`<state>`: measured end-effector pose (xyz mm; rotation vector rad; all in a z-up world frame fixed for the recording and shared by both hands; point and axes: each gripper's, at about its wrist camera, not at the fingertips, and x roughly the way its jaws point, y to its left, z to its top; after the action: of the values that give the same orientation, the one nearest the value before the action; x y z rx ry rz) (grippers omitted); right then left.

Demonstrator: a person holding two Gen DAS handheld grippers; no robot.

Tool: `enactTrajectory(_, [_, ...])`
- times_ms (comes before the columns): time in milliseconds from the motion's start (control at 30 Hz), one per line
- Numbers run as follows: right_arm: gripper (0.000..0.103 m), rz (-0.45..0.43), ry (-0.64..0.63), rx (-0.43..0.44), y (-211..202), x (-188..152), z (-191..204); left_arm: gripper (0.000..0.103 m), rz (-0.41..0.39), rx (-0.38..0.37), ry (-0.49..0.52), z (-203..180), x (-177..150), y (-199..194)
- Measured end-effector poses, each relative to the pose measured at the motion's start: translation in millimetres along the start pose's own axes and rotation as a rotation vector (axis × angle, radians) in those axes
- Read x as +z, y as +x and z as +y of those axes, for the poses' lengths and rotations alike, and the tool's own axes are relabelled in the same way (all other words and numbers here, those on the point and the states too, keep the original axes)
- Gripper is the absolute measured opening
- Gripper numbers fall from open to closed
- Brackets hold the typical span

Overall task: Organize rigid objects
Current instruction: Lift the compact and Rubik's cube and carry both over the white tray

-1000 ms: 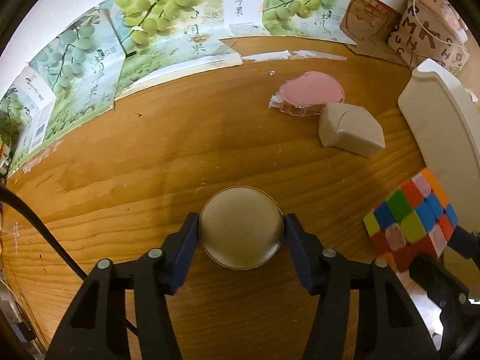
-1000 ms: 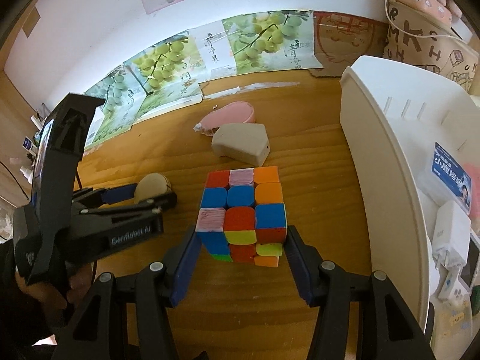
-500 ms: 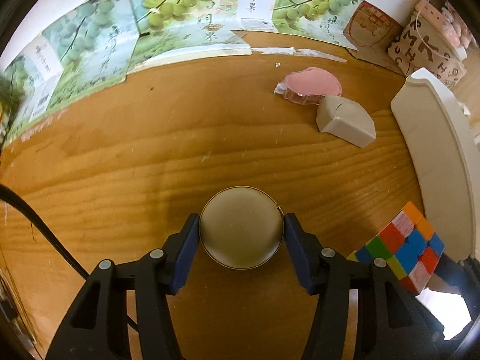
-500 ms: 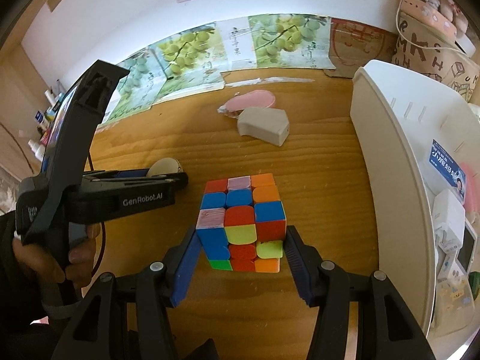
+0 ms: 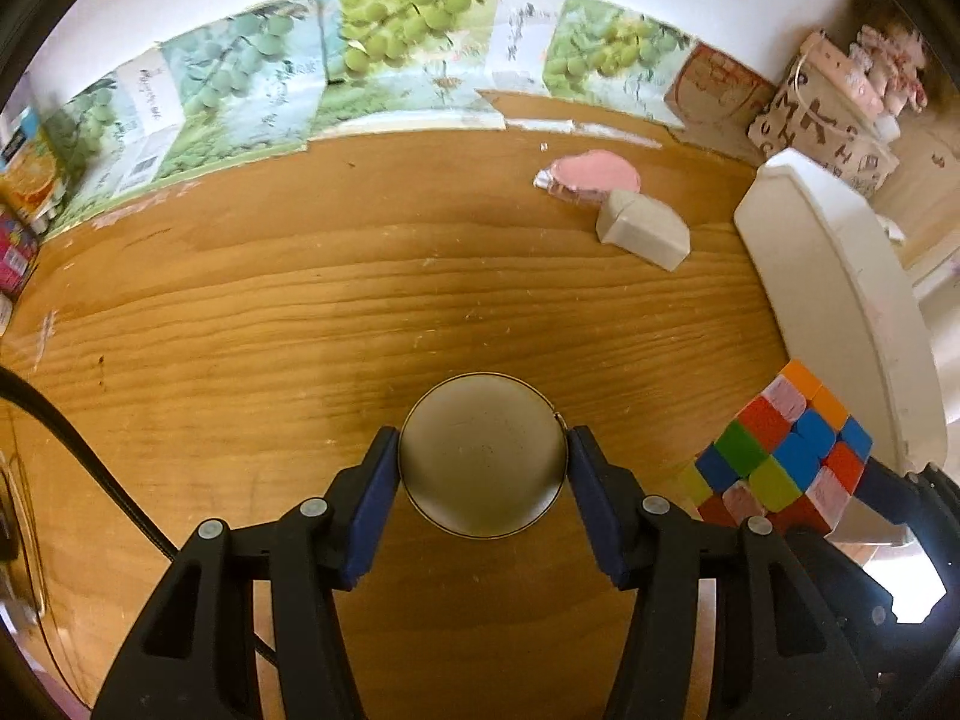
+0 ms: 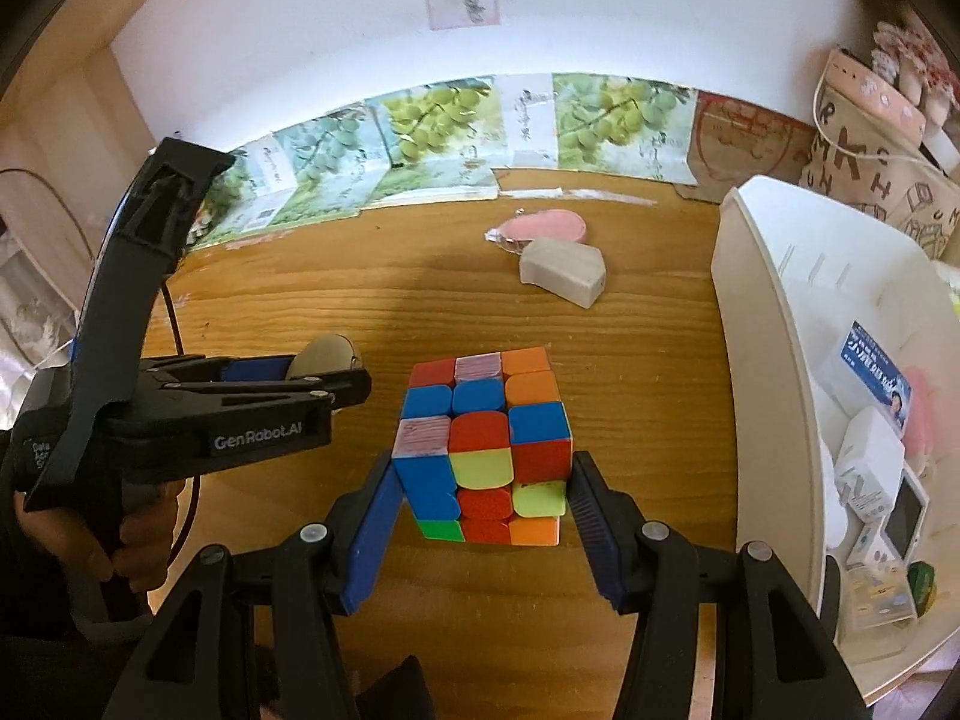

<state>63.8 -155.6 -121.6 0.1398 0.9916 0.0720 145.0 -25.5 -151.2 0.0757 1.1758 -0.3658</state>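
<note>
We find the right gripper [image 6: 483, 483] clamped on the puzzle cube [image 6: 483, 447] and the left gripper [image 5: 483, 468] clamped on the round compact [image 5: 483, 456], both carried above the wooden table [image 5: 300, 312]. The white bin [image 6: 762, 324] stands to the right, just beside the cube and well apart from the compact, so we judge the right hand the nearer for the next deposit. A grey case [image 6: 561, 270] and pink case [image 6: 549, 228] lie touching at the far side.

one cube [image 6: 483, 449], one disc [image 5: 482, 455], two tongs
</note>
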Motion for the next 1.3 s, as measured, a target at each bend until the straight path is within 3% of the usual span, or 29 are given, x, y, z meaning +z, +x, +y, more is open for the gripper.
enactTrajectory(200, [0.056, -0.027, -0.056, 0.012, -26.3, -9.9, -2.4, 0.060, -0.089, -0.031, -0.050, -5.7, -9.5, -29.9])
enactTrajectory(700, [0.056, -0.159, -0.122, 0.017, -87.0, -30.2, -40.7, 0.060, -0.284, -0.111, -0.016, -66.1, -23.1, -81.8])
enactTrajectory(1300, [0.056, -0.196, -0.142, -0.026, -118.4, -43.3, -109.6, 0.060, -0.376, -0.162, 0.076, -157.0, -22.8, -89.7])
